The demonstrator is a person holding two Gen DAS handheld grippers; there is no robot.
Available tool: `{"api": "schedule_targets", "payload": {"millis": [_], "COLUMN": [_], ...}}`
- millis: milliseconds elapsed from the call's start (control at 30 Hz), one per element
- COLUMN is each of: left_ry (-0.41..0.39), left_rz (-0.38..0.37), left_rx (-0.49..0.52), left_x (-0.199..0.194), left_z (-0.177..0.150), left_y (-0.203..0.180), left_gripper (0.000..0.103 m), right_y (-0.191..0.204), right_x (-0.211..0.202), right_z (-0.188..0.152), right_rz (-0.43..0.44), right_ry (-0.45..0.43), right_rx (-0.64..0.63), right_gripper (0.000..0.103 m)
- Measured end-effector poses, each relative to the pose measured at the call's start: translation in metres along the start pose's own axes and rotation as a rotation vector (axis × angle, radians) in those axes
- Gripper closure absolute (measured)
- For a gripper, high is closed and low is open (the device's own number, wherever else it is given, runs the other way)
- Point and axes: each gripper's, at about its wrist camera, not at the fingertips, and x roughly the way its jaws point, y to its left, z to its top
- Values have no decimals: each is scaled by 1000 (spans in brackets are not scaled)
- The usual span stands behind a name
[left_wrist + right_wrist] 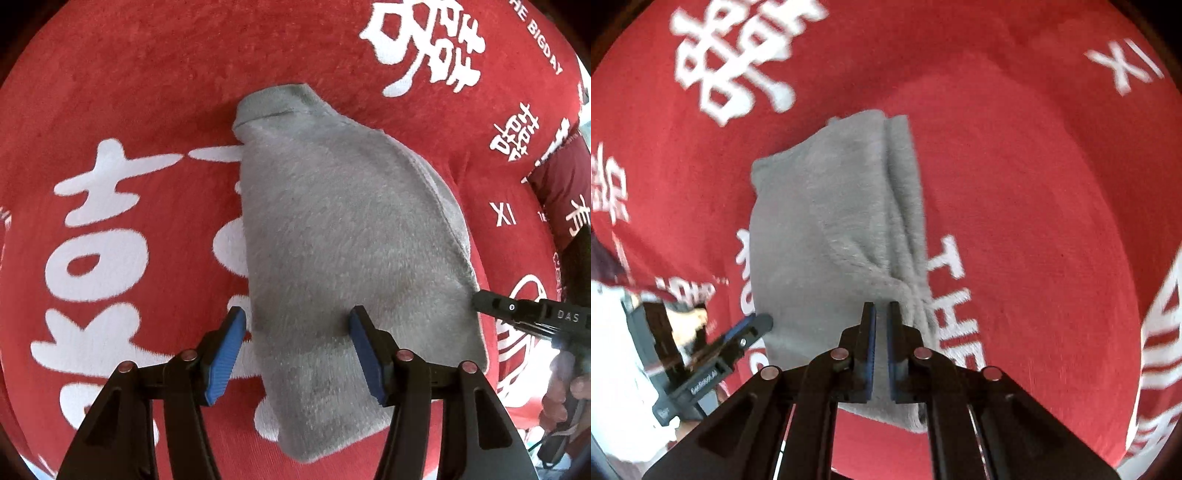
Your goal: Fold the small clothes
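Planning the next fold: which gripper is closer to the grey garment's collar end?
Left gripper, open over the grey garment; right gripper is shut on its side edge.

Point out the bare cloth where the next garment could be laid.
Free: the red printed cloth beyond and right of the grey fleece garment in the right wrist view. Crowded: the garment's near edge, where the right gripper and left gripper work.

Grey garment (347, 236) fuzzy fleece; red cloth (147, 81) matt terry
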Motion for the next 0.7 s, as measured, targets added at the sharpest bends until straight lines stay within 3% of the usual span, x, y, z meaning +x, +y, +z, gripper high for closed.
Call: {"api": "schedule_targets", "payload": {"millis": [33,100,267,333,467,533,700], "left_ry": [3,7,32,40,40,44,50], "left_rz": [3,9,25,29,20,16,15], "left_rx": [-3,3,25,21,15,18,21], "left_x": [-2,-6,-10,-12,-17,-17,-16], "left_z": [-1,-4,-9,-11,-12,-13,-9], "left_y": [0,0,1,3,3,2,-1], "left_gripper": [43,43,43,43,44,44,44], "right_y": [-18,-23,-20,-13,-7,-5,2], "right_x": [-11,-11,-21,-19,-24,-27,-30], "right_z": [-2,-4,-13,-20,-28,-29,-24], "right_rz": [-18,-66,-87,-92,-103,-107,-122], "right_ry": [-3,9,31,44,56,58,64], "right_rx": [19,38,21,15,3,-2,-44], "right_gripper": [85,72,72,64,61,54,50]}}
